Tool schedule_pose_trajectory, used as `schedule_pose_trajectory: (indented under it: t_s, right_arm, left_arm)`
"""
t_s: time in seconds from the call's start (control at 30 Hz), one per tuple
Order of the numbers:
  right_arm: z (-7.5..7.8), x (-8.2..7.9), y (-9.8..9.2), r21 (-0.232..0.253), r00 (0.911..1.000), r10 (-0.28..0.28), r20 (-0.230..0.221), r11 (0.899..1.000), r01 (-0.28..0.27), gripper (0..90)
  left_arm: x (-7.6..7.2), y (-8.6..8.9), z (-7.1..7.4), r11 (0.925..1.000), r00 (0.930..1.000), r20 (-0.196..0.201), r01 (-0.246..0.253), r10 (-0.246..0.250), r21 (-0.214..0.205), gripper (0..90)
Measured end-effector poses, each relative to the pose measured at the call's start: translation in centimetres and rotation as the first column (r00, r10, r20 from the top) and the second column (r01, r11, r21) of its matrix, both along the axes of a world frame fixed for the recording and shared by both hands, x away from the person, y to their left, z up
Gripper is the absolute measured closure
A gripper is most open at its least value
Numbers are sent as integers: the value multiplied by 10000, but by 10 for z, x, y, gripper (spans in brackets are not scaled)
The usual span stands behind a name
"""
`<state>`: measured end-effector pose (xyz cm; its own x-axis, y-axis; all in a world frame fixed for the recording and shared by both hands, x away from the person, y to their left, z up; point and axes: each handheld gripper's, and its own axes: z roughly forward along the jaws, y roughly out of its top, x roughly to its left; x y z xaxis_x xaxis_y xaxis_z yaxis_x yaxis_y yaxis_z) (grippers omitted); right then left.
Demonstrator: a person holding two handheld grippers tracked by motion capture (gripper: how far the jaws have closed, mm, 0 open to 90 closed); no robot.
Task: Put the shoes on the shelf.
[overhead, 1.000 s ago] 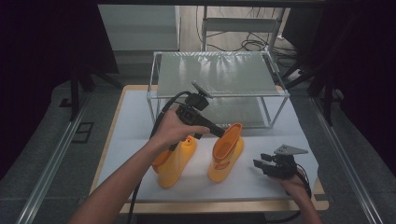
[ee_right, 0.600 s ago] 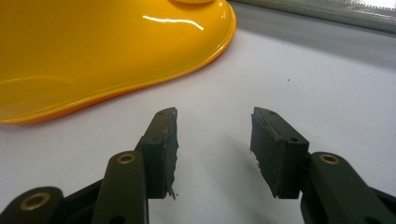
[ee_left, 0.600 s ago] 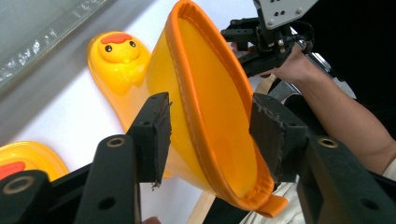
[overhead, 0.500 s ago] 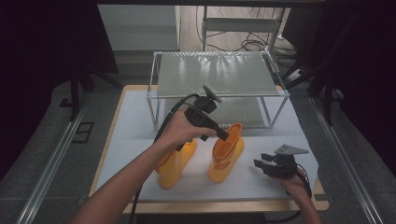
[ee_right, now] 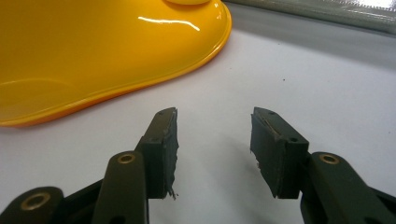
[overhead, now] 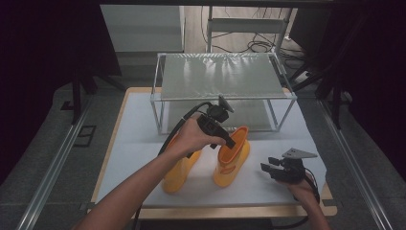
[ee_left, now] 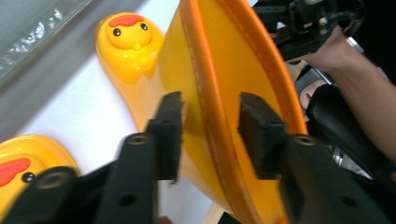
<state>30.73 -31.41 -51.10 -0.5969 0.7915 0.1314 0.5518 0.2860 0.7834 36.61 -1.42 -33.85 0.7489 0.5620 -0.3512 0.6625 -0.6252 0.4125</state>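
— on the white table top (overhead: pixel 143 143), going from the left: what holds what?

— two yellow rubber boots stand side by side in front of the wire-frame shelf (overhead: pixel 220 76). the left boot (overhead: pixel 179 167) is partly under the person's left forearm. the right boot (overhead: pixel 232 158) has its mouth up and open; what shows of its inside in the left gripper view looks empty, and the rest is hidden. nothing lies on the shelf's top plate.

— which way do the boots point?

— toes toward the near edge of the table in the high view, shafts rising at the shelf end. each boot's long axis runs from shelf to near edge, roughly parallel to the other. in the left gripper view the duck face on the right boot's toe (ee_left: pixel 130 35) shows beyond the shaft.

— and the left gripper?

— the left gripper (ee_left: pixel 210 121) comes down over the right boot's shaft rim (ee_left: pixel 205 93). its jaws have just been closing, with the rim wall between them: one pad outside, one inside the mouth. a gap remains on the inner side, so they straddle the rim without clamping it.

— the right one?

— the right gripper (ee_right: pixel 214 140) rests low at the right of the table, just beside the right boot, jaws parted with bare white table between them, touching nothing.
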Motion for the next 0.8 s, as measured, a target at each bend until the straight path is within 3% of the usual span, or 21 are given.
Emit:
schedule_pose_trajectory:
  t_s: [0.03, 0.13, 0.27, 0.57, 0.8]
  right_arm:
    - [0, 0, -1, 7, 10000, -40, -7, 10000, 40, 515]
    - [0, 0, -1, 5, 10000, -79, -34, 10000, 79, 516]
    - [0, 1, -2, -17, 9999, -129, -35, 9999, 129, 517]
    - [0, 1, -4, 39, 9995, -299, -40, 9995, 299, 521]
    - [0, 1, -6, 75, 9991, -416, -31, 9991, 417, 523]
  left_arm:
    - [0, 0, -1, 10000, 10000, 13, 5, -5, 35, 688]
    - [0, 1, -1, 10000, 10000, -28, 58, -58, -38, 745]
    - [-2, 0, 0, 9999, 9997, 235, -52, 49, 104, 849]
    - [2, 9, 7, 9979, 9980, 378, -484, 501, -441, 864]
    - [-9, 25, 23, 9952, 9969, 614, -428, 483, -877, 864]
